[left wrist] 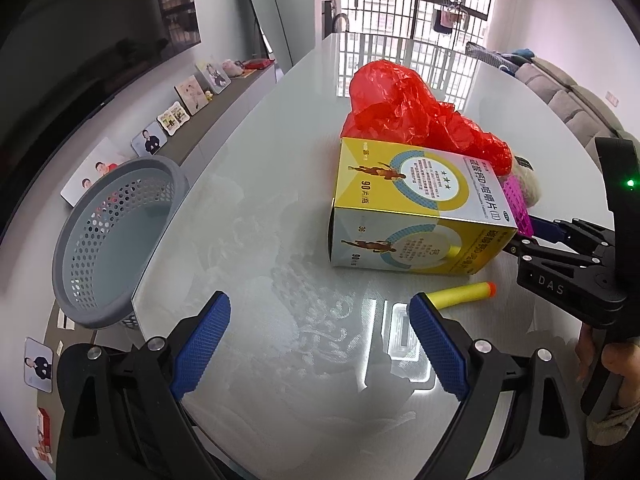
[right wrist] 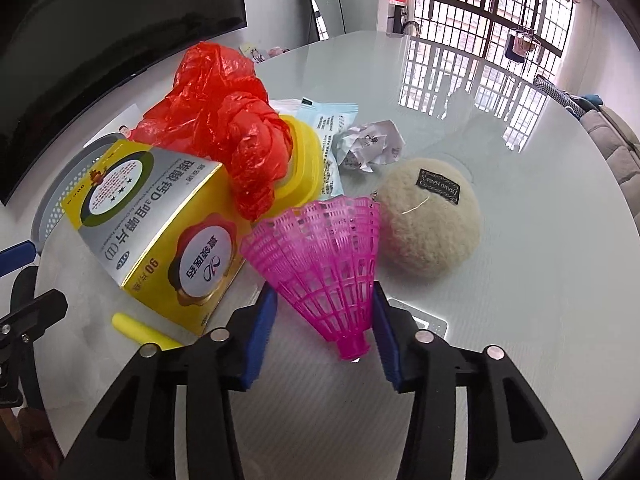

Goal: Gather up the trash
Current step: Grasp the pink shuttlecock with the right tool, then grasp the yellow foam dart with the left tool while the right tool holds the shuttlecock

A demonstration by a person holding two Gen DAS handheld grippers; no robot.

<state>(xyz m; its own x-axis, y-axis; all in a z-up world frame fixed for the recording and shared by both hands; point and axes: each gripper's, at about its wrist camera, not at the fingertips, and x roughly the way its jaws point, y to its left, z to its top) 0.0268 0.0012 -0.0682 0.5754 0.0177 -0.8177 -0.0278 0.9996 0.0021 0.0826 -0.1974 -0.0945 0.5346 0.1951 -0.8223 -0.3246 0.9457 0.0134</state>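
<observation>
Barely started: basket (left wrist: 120,240) off table's (left wrist: 280,160) left edge looks empty. Right tongs (right wrist: 324,320) pinching pink shuttlecock (right wrist: 320,256) mid-table; left tongs (left wrist: 320,344) wide open, empty. Box (left wrist: 416,204), red bag (left wrist: 420,116), dart (left wrist: 460,294), paper wad (right wrist: 370,144) left.

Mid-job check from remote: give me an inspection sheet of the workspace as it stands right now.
Surface: glossy pale table, reflecting the window grille.
Job's things: red plastic bag against the yellow medicine box; crumpled paper; pale blue wrapper; grey perforated basket beside the table edge.
Clutter: yellow foam dart; cream felt ball; yellow tub behind the bag.
Grippers: left gripper open, nothing between its pads; right gripper closed on the pink shuttlecock.
Cables: nothing seen.
Surroundings: barred window, photo frames on a sideboard, sofa.
</observation>
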